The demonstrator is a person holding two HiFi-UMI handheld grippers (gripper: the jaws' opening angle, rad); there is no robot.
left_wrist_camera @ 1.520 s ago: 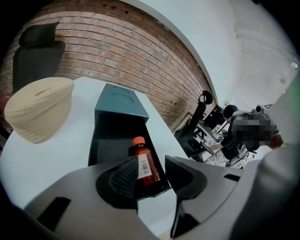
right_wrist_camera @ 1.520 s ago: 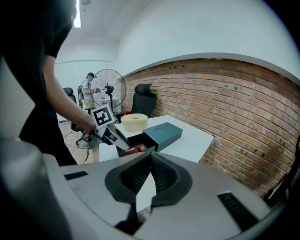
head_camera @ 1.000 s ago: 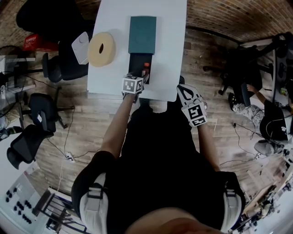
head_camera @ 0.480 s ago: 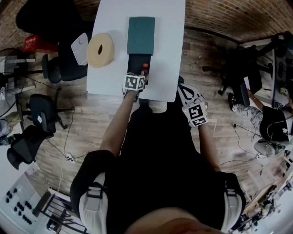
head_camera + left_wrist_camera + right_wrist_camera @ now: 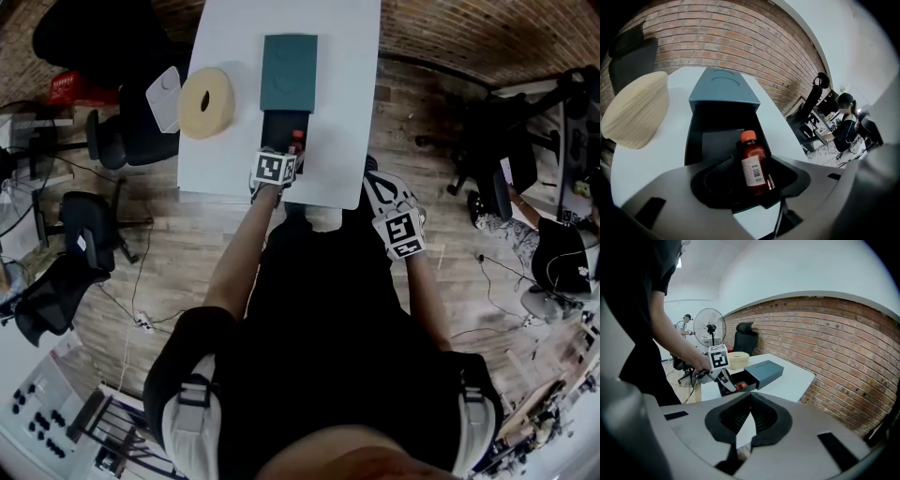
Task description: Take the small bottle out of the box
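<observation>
A small red-brown bottle (image 5: pixel 752 164) with an orange cap stands in the pulled-out dark drawer (image 5: pixel 717 140) of the teal box (image 5: pixel 723 91). My left gripper (image 5: pixel 750 176) reaches into the drawer, its jaws spread wide on either side of the bottle. The ribbed left pad (image 5: pixel 721 169) stands a little apart from it. From the head view the bottle (image 5: pixel 297 142) shows just beyond the left gripper (image 5: pixel 287 152), near the table's front edge. My right gripper (image 5: pixel 373 180) hangs off the table's front right corner with its jaws shut and nothing in them. The right gripper view shows the box (image 5: pixel 764 371) from the side.
A cream ring-shaped roll (image 5: pixel 206 101) lies on the white table (image 5: pixel 347 56) left of the box. A chair holding a white object (image 5: pixel 164 97) stands at the table's left. More office chairs and a fan (image 5: pixel 709 326) stand around. A person (image 5: pixel 843 126) sits to the right.
The left gripper has edged slightly forward over the drawer, around the bottle. The right gripper has stayed where it was.
</observation>
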